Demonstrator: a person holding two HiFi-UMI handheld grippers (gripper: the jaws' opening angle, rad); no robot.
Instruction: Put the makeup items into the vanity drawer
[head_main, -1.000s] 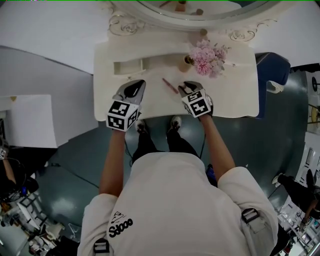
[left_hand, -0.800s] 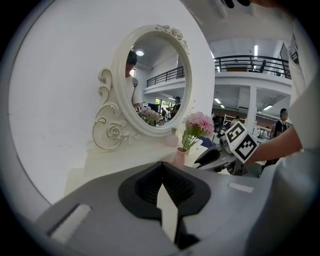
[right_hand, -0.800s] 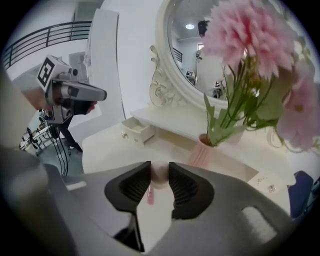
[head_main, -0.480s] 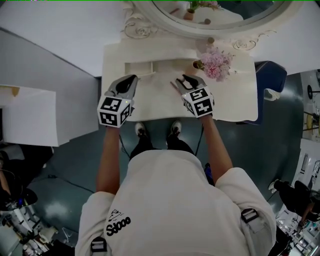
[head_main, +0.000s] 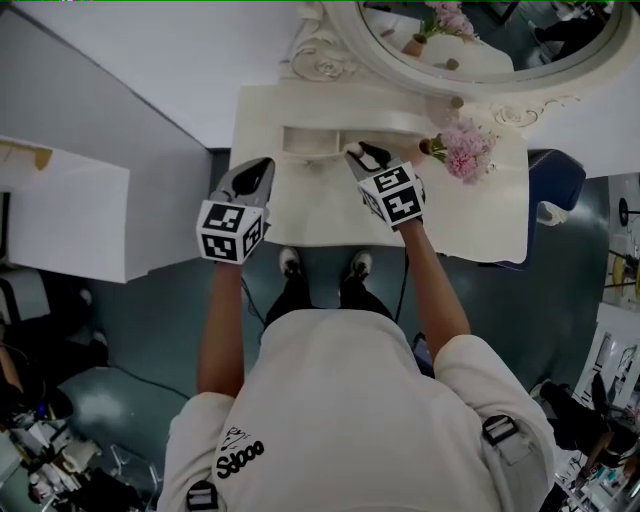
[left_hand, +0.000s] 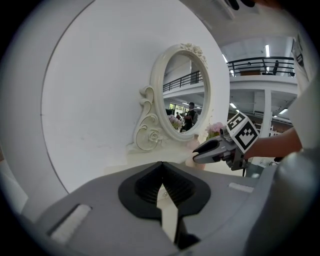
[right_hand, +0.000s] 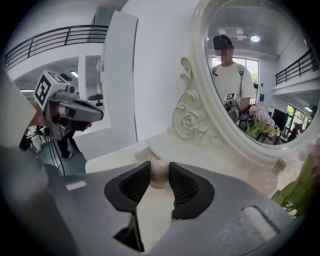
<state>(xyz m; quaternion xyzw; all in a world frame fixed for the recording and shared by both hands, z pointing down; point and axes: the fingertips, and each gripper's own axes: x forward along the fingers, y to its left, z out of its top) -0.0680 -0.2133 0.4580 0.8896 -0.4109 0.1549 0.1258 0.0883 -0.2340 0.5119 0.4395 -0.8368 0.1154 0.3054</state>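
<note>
My right gripper (head_main: 356, 153) is over the back of the cream vanity top (head_main: 320, 212), beside the open drawer tray (head_main: 310, 140). It is shut on a slim makeup stick whose pale rounded end (right_hand: 159, 175) shows pinched between the black pads in the right gripper view. In the head view the stick is hidden by the gripper. My left gripper (head_main: 262, 166) hovers at the table's left front edge, jaws shut with nothing in them. In the left gripper view its tips (left_hand: 161, 170) meet, and the right gripper (left_hand: 201, 151) reaches in from the right.
An oval mirror (head_main: 480, 40) in an ornate white frame stands at the back of the vanity. Pink flowers in a small vase (head_main: 463, 150) sit at the right rear. A blue chair (head_main: 556, 165) is off the right end, a white panel (head_main: 60, 210) to the left.
The makeup stick that lay on the table by the right gripper is now in its jaws. Both grippers have moved toward the drawer tray at the back.
</note>
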